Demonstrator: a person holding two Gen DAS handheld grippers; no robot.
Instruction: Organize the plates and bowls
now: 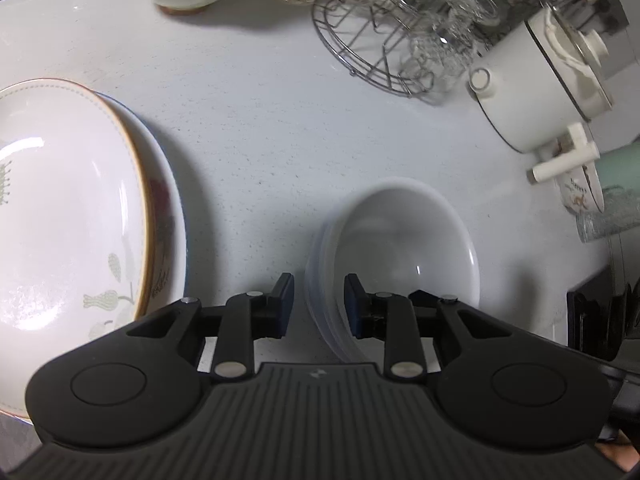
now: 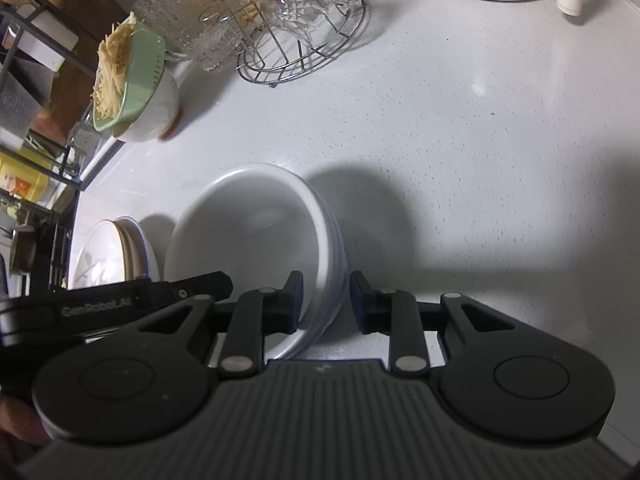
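While both tools, the left tool [image 1: 319, 304] and right tool [image 2: 326, 302], straddle opposite rims of the glossy nested white bowls [image 1: 404, 240] with jaws parted, gilt-edged plates [image 1: 60, 208] lie beside the bowls on the speckled bench [image 1: 260, 120].

A home kitchen. On the speckled white countertop [image 2: 460, 128], a wire rack [image 2: 304, 40] of upturned glasses stands at eleven o'clock, a cream lidded pot [image 1: 532, 96] at two o'clock. Stacked plates [image 1: 80, 220] sit at nine o'clock.

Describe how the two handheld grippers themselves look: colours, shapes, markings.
Both the left gripper and right gripper are matte black, with a ribbed grey centre plate, two rounded lobes bearing circular insets, silver pivot pins and dark blue finger pads. The right wrist view shows pale lettering along the left gripper's side.
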